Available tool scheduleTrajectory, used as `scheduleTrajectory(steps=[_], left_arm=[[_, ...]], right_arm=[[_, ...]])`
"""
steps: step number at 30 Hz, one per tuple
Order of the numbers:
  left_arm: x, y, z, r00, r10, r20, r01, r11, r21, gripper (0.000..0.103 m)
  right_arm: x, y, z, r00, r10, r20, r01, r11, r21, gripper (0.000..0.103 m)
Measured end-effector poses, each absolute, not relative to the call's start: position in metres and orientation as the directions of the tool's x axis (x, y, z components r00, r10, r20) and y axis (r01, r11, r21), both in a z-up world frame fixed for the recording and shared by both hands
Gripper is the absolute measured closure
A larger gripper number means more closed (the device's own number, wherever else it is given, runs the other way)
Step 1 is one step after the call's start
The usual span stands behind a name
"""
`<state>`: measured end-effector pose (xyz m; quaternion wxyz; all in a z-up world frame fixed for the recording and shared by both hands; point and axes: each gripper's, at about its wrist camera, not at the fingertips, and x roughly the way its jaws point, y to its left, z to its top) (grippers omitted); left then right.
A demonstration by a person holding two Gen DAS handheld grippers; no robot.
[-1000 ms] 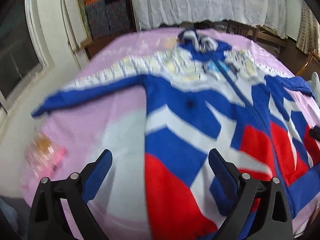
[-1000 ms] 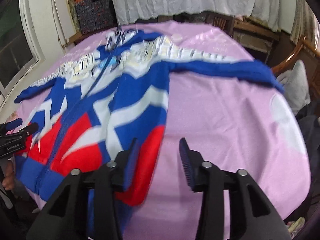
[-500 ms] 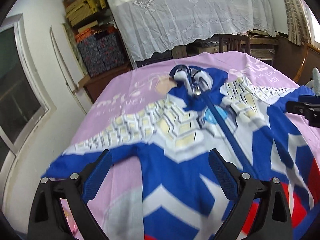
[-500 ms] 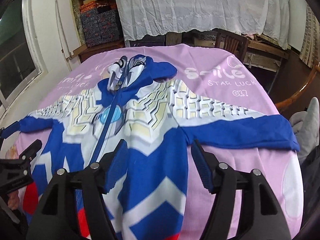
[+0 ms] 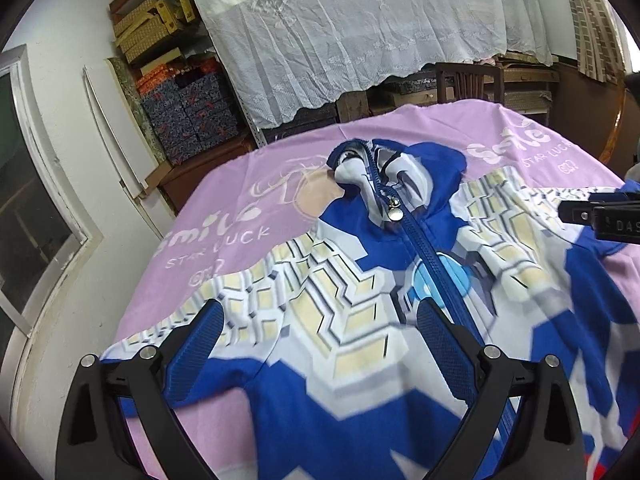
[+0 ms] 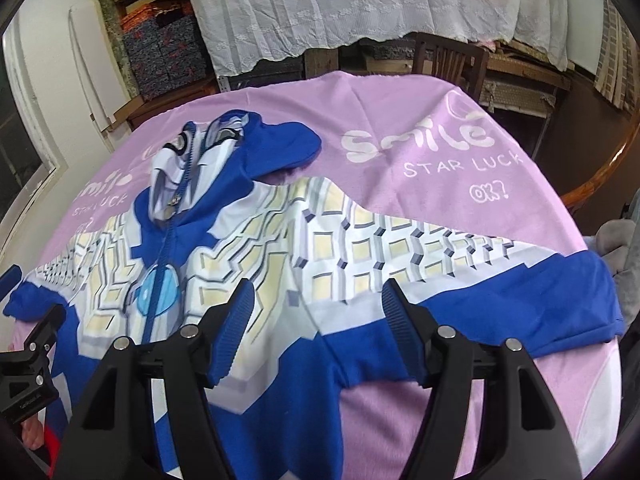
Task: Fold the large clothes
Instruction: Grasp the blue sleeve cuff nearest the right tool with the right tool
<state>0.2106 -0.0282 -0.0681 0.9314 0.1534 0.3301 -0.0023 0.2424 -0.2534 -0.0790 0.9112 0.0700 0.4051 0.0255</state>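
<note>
A blue, white and red hooded zip suit (image 5: pixel 320 280) lies flat and front up on a pink blanket (image 5: pixel 240 208). Its hood (image 5: pixel 384 176) points to the far end and both sleeves are spread sideways. My left gripper (image 5: pixel 320 344) hovers open over the suit's left chest, near the left sleeve (image 5: pixel 132 348), with nothing between its fingers. My right gripper (image 6: pixel 318 320) stands open above the right shoulder, where the right sleeve (image 6: pixel 520 300) begins, and also holds nothing. Each gripper shows at the edge of the other view: right gripper (image 5: pixel 600 216), left gripper (image 6: pixel 28 360).
The blanket (image 6: pixel 400 120) covers a round table. Behind it hang a white lace cloth (image 5: pixel 360 20), with shelves of boxes (image 5: pixel 180 92) on the left and a wooden chair (image 6: pixel 448 60) at the back. A grey cushion (image 6: pixel 616 240) sits past the right edge.
Both grippers have travelled from the suit's red lower part up toward its shoulders and hood. The right gripper's jaws stand wider than a second ago. The suit lies as before.
</note>
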Motion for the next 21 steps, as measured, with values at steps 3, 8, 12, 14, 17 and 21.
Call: scheduleTrajectory(steps=[3, 8, 12, 14, 17, 21], left_arm=[[0.238, -0.023, -0.088, 0.741, 0.098, -0.664, 0.101, 0.962, 0.255, 0.005], [0.275, 0.009, -0.122, 0.619, 0.095, -0.779, 0.055, 0.985, 0.163, 0.003], [0.288, 0.033, -0.126, 0.565, -0.002, -0.825, 0.022, 1.000, 0.013, 0.003], [0.288, 0.035, -0.126, 0.577, 0.013, -0.817, 0.018, 0.999, 0.028, 0.003], [0.286, 0.036, -0.124, 0.583, 0.013, -0.813, 0.018, 0.999, 0.029, 0.003], [0.285, 0.036, -0.125, 0.587, 0.013, -0.809, 0.015, 1.000, 0.027, 0.003]], right_arm=[[0.257, -0.267, -0.097, 0.636, 0.107, -0.764, 0.051, 0.982, 0.180, 0.038], [0.265, -0.299, -0.114, 0.600, 0.134, -0.788, 0.111, 0.962, 0.249, 0.031], [0.252, -0.340, -0.105, 0.630, 0.047, -0.775, 0.249, 0.933, 0.259, 0.030], [0.234, -0.372, -0.092, 0.680, -0.034, -0.733, 0.343, 0.898, 0.276, 0.030], [0.202, -0.422, -0.085, 0.718, -0.076, -0.692, 0.438, 0.822, 0.364, 0.031], [0.158, -0.472, -0.107, 0.736, -0.009, -0.677, 0.501, 0.680, 0.535, 0.041]])
